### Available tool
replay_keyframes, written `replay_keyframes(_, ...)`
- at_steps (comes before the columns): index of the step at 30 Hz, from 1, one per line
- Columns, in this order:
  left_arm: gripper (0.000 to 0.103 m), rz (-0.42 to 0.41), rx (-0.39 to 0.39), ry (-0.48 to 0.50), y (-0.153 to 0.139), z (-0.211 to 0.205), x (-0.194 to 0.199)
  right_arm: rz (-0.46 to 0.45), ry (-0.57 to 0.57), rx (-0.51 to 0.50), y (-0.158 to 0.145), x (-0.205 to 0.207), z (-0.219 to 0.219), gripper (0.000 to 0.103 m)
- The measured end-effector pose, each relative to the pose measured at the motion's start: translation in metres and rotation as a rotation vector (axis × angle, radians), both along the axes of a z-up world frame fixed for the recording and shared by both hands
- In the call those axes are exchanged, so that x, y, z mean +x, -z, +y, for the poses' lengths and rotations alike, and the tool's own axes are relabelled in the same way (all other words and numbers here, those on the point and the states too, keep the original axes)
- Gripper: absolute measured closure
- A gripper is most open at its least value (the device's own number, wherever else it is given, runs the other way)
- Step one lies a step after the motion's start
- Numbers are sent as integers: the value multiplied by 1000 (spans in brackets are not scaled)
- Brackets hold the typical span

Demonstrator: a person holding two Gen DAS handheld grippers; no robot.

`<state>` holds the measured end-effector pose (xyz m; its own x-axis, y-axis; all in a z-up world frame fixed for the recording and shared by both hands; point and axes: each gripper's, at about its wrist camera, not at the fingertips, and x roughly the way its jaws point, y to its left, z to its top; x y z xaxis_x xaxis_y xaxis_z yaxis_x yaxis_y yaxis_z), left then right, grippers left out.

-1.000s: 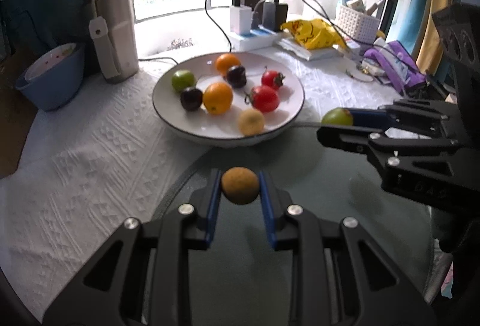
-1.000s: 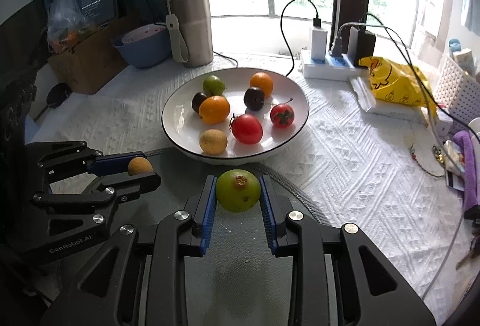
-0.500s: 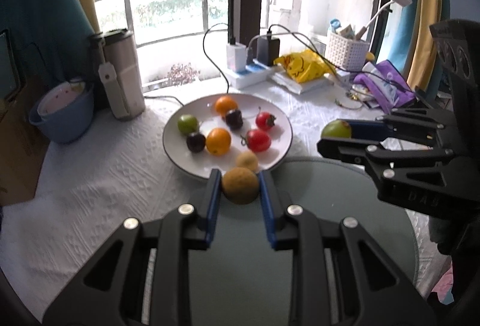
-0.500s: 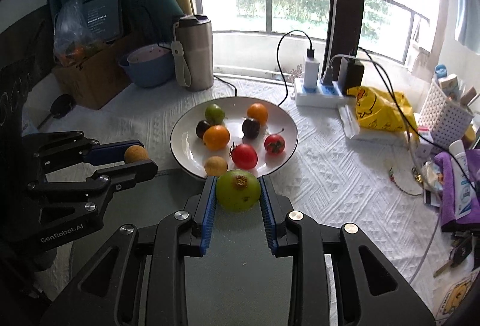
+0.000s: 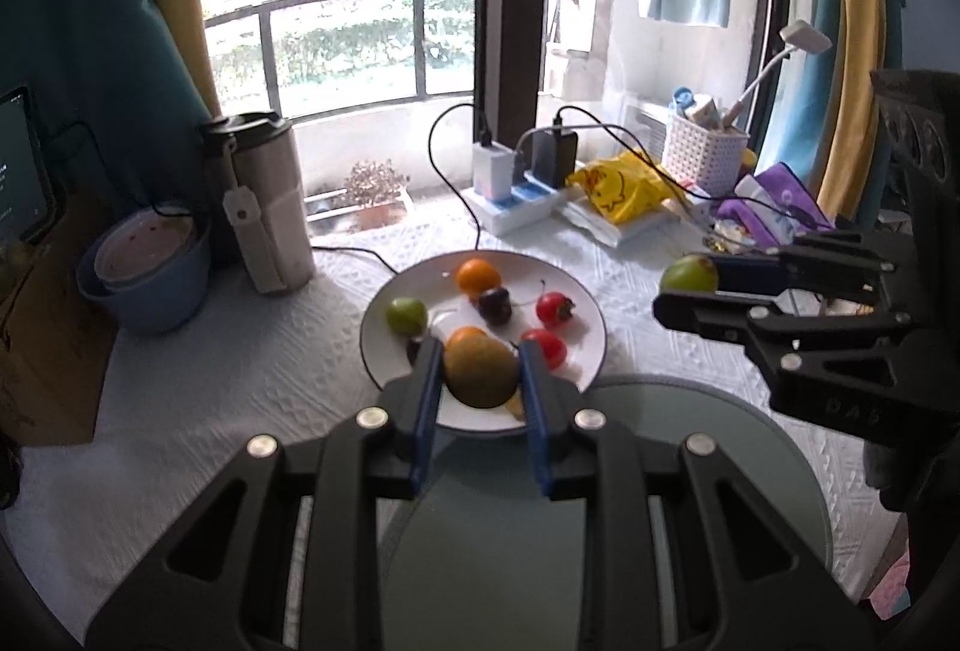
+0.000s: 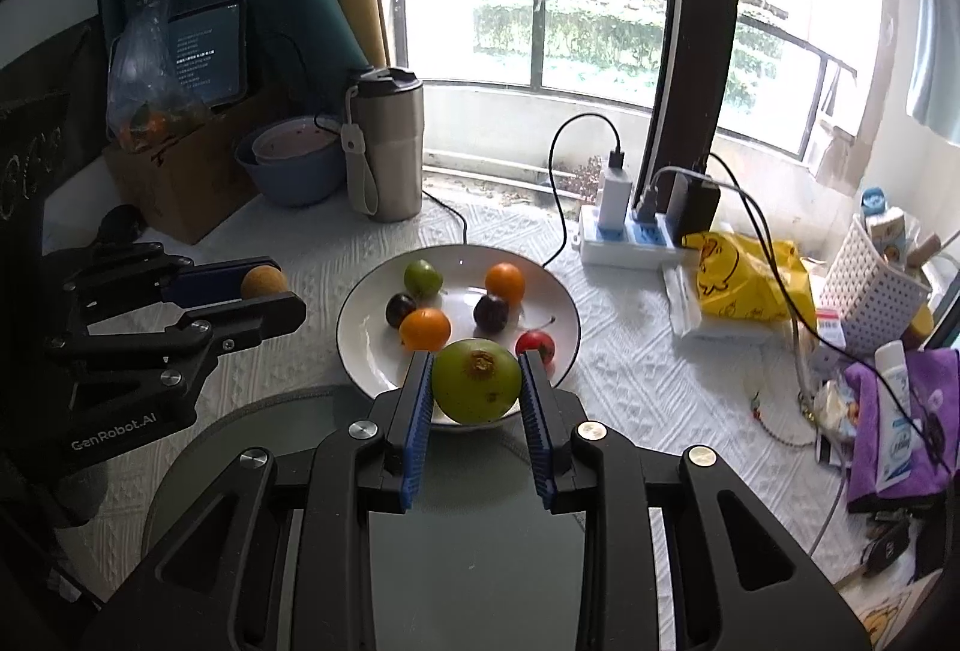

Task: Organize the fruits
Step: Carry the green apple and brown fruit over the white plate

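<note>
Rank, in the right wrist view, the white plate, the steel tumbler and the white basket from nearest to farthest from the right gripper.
From the right gripper:
1. White plate, just beyond the fingertips, dead ahead.
2. Steel tumbler, farther back and left of centre, behind the plate.
3. White basket, far off to the right by the window; roughly as distant as the tumbler, so positions 2 and 3 are too close to call.

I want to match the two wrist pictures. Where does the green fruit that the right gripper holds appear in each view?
Left wrist view: the green fruit is at the right edge, between the right gripper's fingers, apart from the plate.
Right wrist view: the same fruit is at lower centre, clamped between the blue pads.
Shared landmark: the white plate of fruit.
</note>
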<state>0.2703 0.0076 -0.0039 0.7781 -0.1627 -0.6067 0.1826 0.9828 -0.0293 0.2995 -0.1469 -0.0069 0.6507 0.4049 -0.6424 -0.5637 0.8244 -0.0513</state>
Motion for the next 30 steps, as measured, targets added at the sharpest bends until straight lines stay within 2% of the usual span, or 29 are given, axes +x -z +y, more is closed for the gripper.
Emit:
replay_keyframes(12, 76, 15, -24, -28, 8, 16, 34, -8, -5, -13, -4, 33, 9, 73)
replay_keyframes(19, 76, 56, -3, -9, 24, 19, 72, 29, 7, -17, 12, 60, 12, 73)
replay_keyframes(25, 76, 87, -32, -2, 38, 20, 104, 56, 15, -33, 27, 88, 17, 73)
replay_keyframes(30, 76, 113, -24, 0, 49, 17, 123, 73, 22, -45, 40, 111, 22, 73)
